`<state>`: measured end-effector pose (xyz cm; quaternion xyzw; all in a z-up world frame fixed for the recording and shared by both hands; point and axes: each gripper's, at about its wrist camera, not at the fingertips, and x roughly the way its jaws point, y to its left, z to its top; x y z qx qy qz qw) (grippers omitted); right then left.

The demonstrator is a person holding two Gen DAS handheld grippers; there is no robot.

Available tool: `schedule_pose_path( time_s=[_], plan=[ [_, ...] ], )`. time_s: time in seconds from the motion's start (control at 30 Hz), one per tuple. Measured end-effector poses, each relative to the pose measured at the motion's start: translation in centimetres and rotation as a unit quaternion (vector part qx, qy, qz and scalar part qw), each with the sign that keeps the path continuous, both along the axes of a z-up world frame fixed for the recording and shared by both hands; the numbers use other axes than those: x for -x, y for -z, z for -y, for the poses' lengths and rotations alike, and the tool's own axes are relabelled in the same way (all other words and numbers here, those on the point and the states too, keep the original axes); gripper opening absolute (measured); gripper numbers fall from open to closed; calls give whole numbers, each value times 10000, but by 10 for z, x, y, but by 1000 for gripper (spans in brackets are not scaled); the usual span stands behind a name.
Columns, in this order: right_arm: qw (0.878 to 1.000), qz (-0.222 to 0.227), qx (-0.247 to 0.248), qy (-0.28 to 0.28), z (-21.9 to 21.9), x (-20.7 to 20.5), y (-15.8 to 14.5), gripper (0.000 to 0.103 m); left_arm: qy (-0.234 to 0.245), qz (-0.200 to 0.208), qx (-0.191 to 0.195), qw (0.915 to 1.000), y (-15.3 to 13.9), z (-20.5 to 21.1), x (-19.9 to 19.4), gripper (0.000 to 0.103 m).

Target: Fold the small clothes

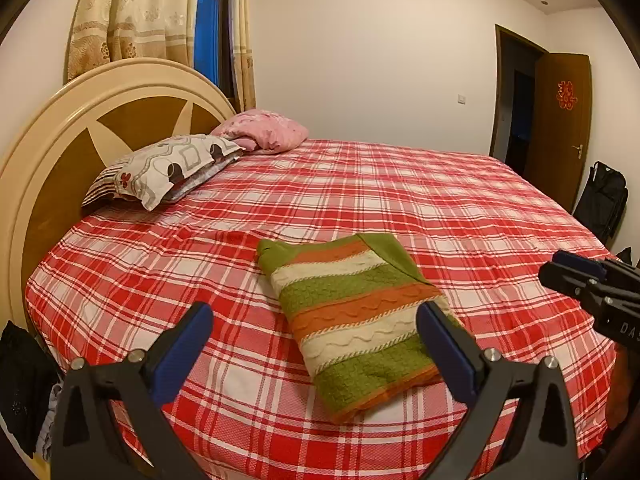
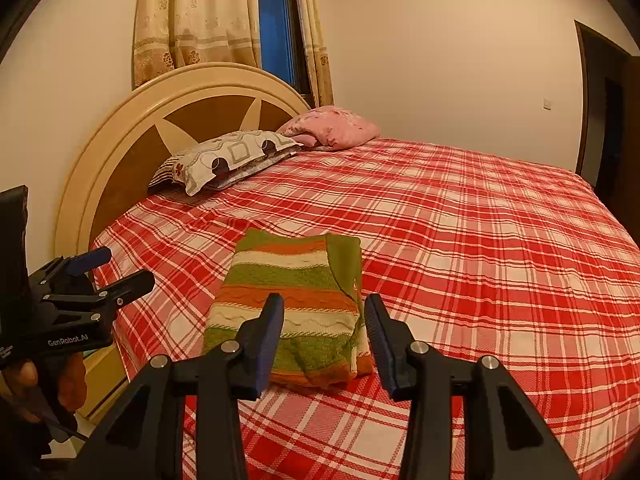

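Two grippers are held above the near edge of the bed (image 1: 500,200), jaws parted and empty: the left gripper (image 1: 314,322) spread wide, the right gripper (image 2: 324,312) narrower. Just beyond them, at twelve o'clock, the folded striped sweater (image 2: 288,304) lies flat, its long axis running from six to twelve. Neither gripper is judged clearly nearer. Farther off, pillows (image 1: 168,168) are seen at ten o'clock.

I view 1 bed with red-and-white plaid sheet (image 1: 400,200), round cream-and-brown wooden headboard (image 1: 80,128), beige patterned curtains (image 1: 136,12), dark window (image 1: 208,28), brown open door (image 1: 560,128), plain cream walls (image 1: 360,48).
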<state>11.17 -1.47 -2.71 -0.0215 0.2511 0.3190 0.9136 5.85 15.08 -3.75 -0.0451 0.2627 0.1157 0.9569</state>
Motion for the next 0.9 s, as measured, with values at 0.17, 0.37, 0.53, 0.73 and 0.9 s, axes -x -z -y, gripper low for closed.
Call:
schedule_pose_path(
  time_s=[0.17,0.37,0.53,0.73,0.9],
  plan=[
    [10000,-5,-4,10,0,1,0,44,5,-8,-29,10000,0,1,0,103],
    [10000,-23,-12,-7,1,2,1,44,11,0,-62,10000,0,2,-1,103],
    [10000,-11,-27,-17,2,4,1,44,16,-2,-58,10000,-1,2,-1,103],
    [10000,22,-97,-10,4,5,0,44,14,7,-50,10000,-1,2,-1,103],
    [9999,28,-109,-11,5,5,0,44,51,1,-63,10000,-1,5,-1,103]
  ],
)
